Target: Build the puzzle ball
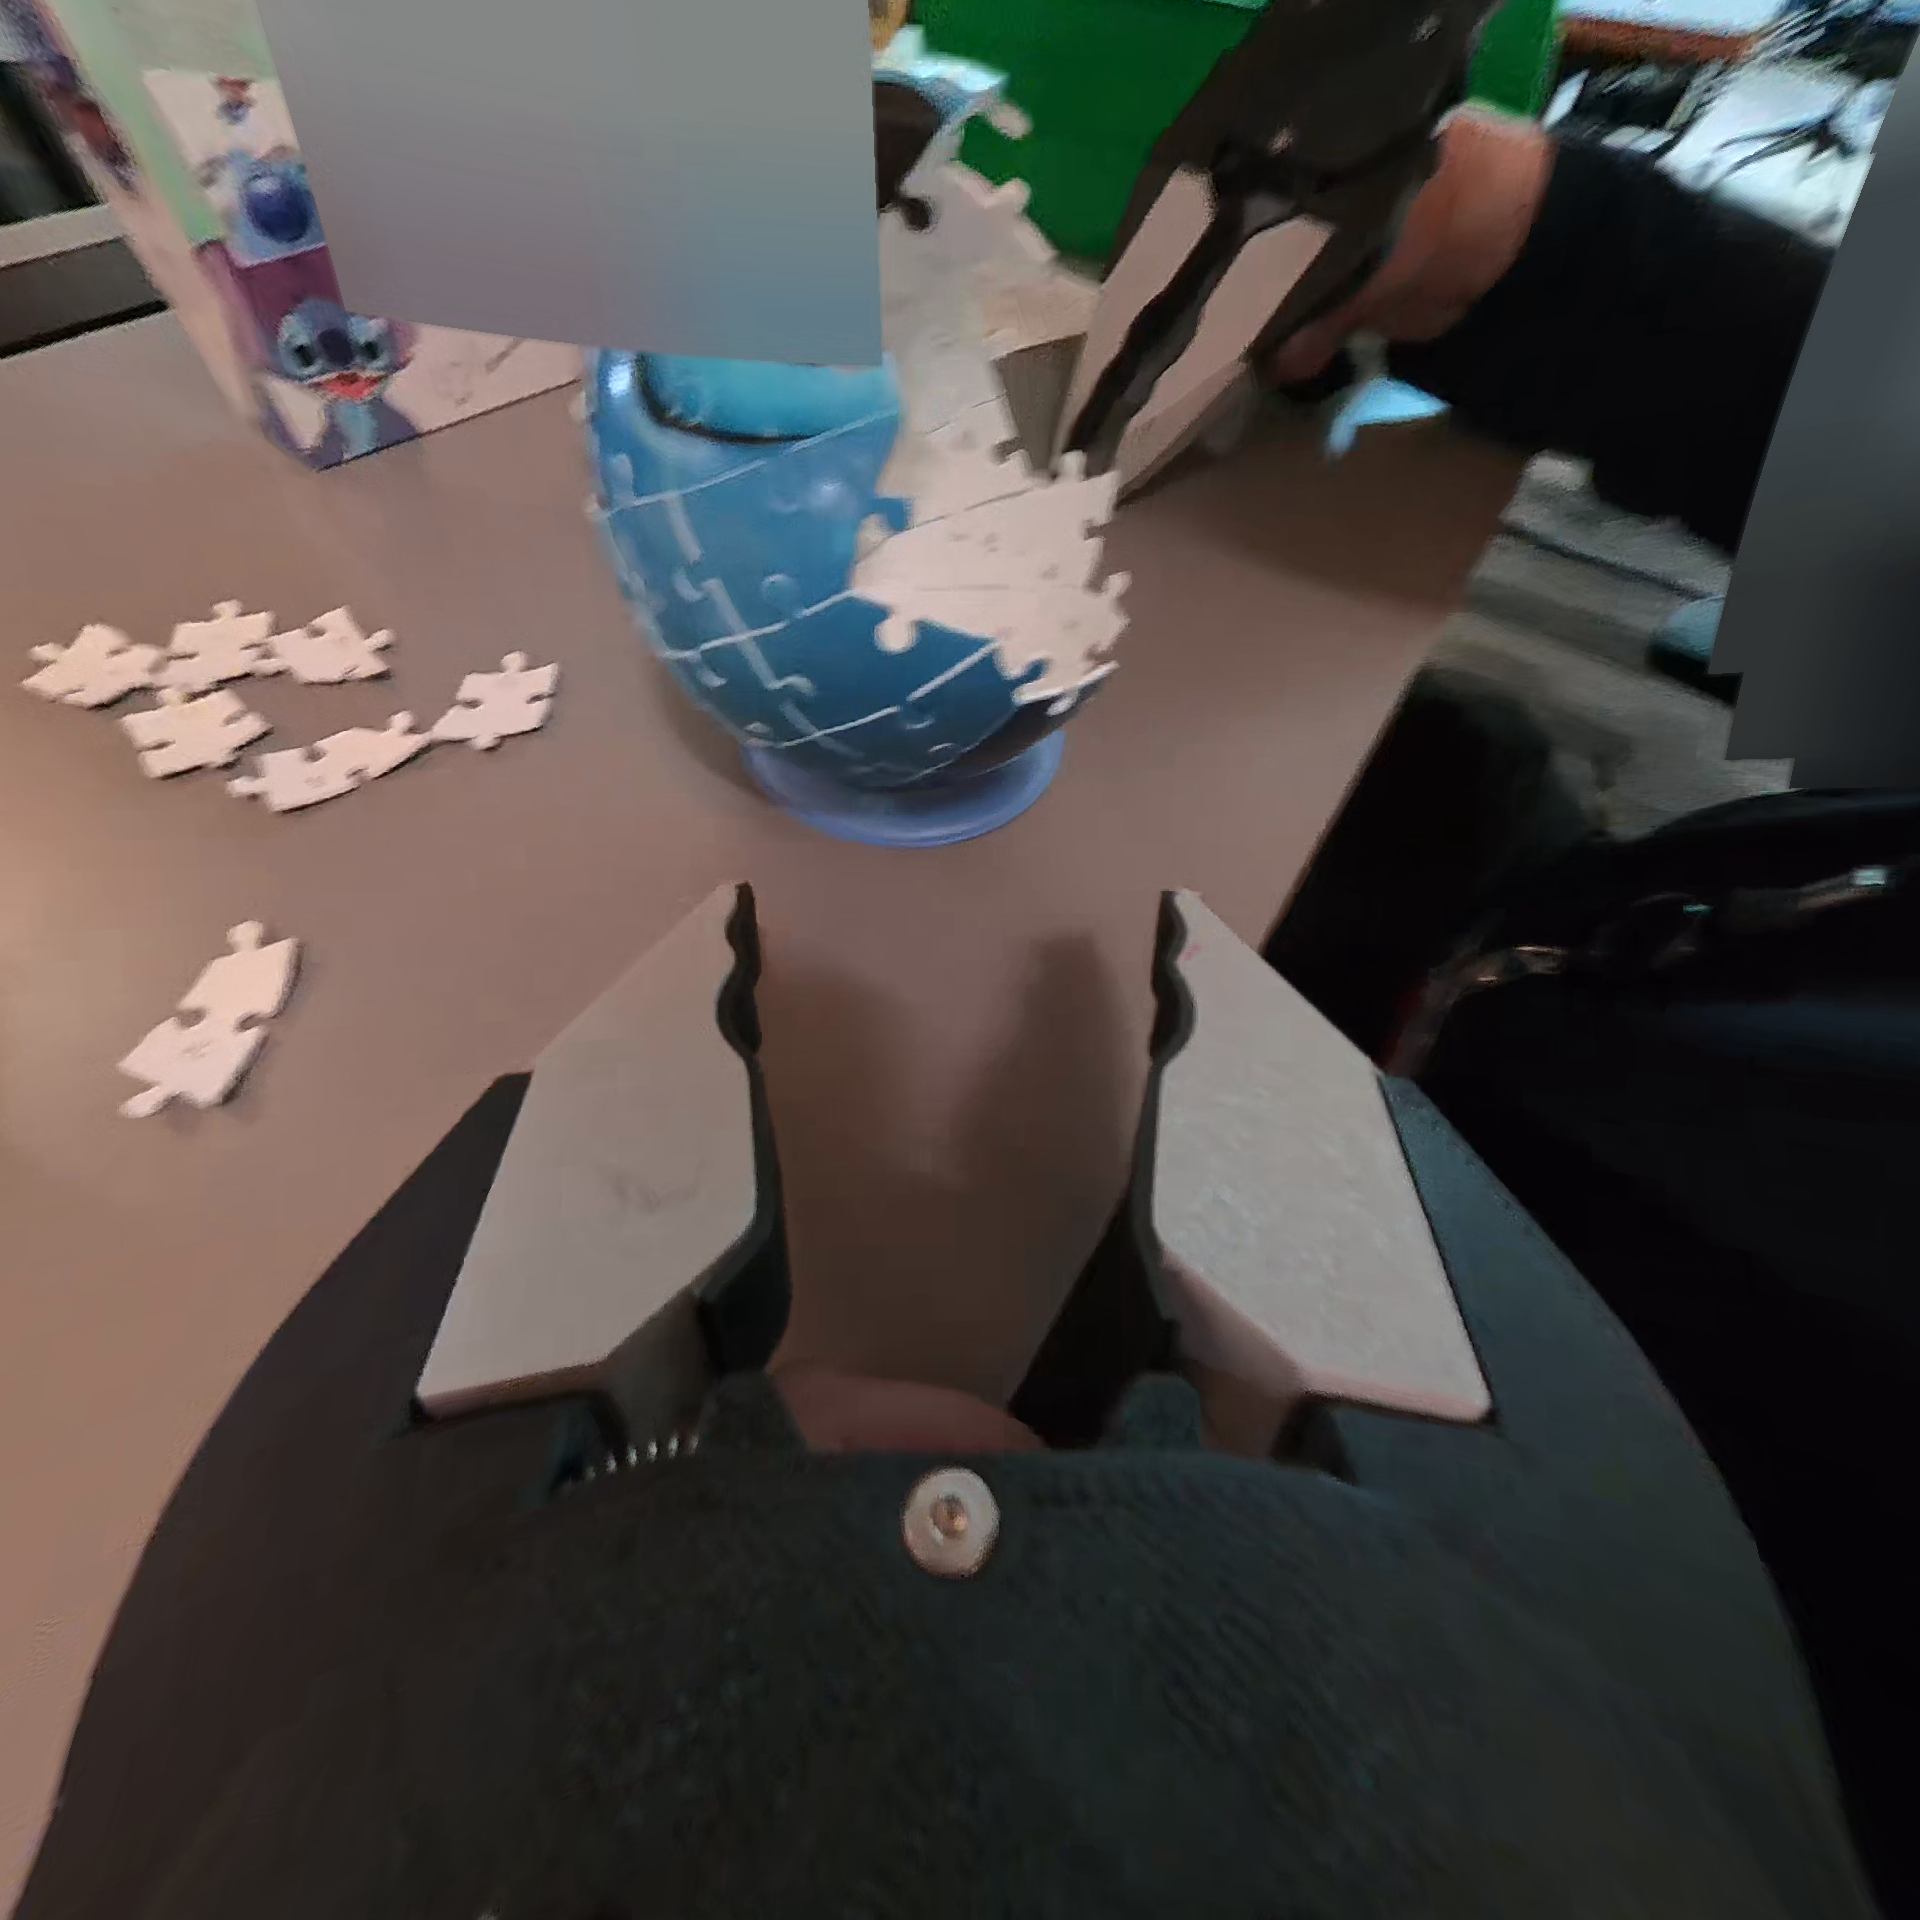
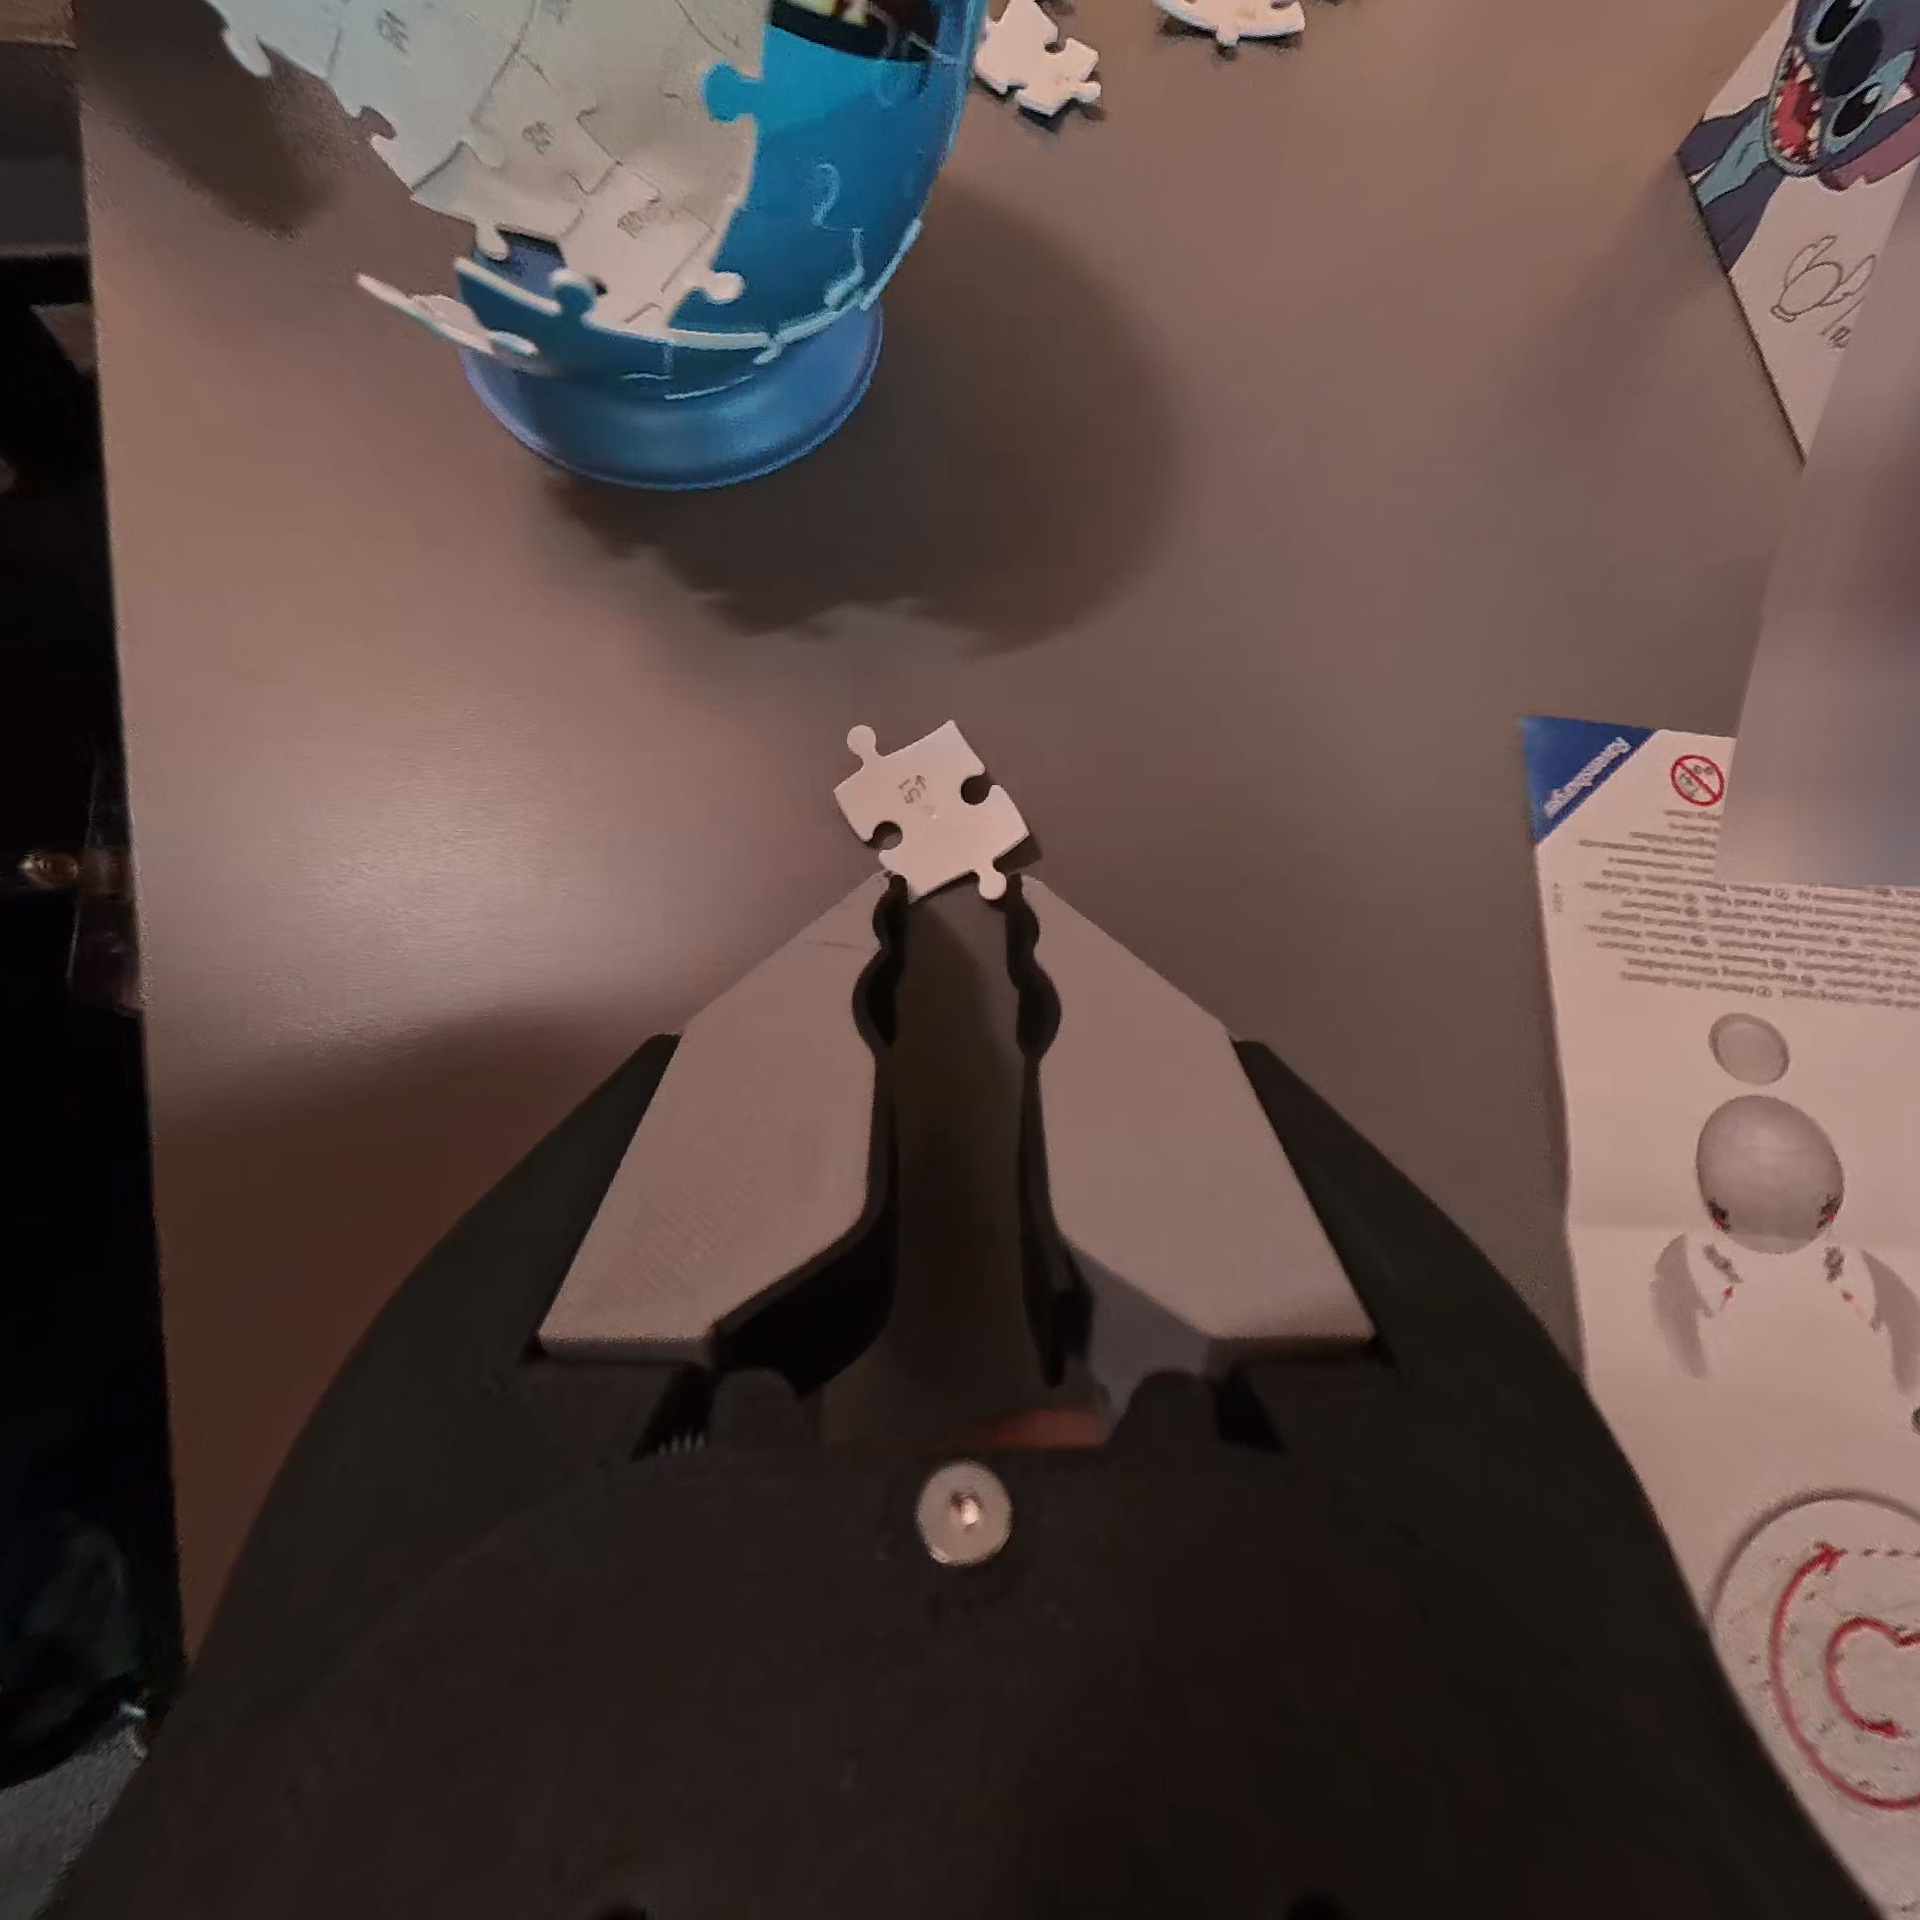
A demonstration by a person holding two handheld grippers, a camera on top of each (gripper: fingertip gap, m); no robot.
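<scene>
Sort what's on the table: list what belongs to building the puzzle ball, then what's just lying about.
For the job:
- half-built puzzle ball on its blue stand
- single piece at the right hand-held gripper tips
- loose white pieces
- instruction sheet

Lying about:
- puzzle box

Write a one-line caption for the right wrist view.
Right hand-held gripper pinches a white puzzle piece above the table, with the half-built puzzle ball ahead on its blue stand.
</scene>
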